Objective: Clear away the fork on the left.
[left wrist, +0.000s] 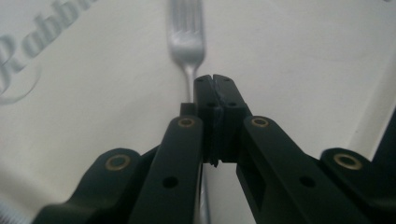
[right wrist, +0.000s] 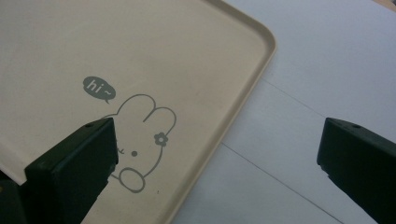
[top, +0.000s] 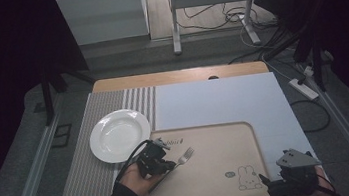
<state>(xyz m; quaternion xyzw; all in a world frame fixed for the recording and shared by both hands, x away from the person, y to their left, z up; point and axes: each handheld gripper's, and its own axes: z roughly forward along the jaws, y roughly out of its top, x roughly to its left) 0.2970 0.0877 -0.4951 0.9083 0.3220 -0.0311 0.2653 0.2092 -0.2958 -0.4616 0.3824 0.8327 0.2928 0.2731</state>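
Clamping a silver fork (left wrist: 187,39) by its handle, the left gripper (left wrist: 215,88) points its tines straight ahead over the beige rabbit tray (left wrist: 299,56). Beyond its left side sits a white plate (top: 119,135). The right gripper (right wrist: 217,149), jaws wide apart, hovers over the tray's corner.

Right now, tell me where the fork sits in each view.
High view: fork left of centre on the beige tray, handle in the left gripper.
Left gripper view: fork top centre, above the shut jaws.
Right gripper view: not in it.
Shared landmark: the tray.
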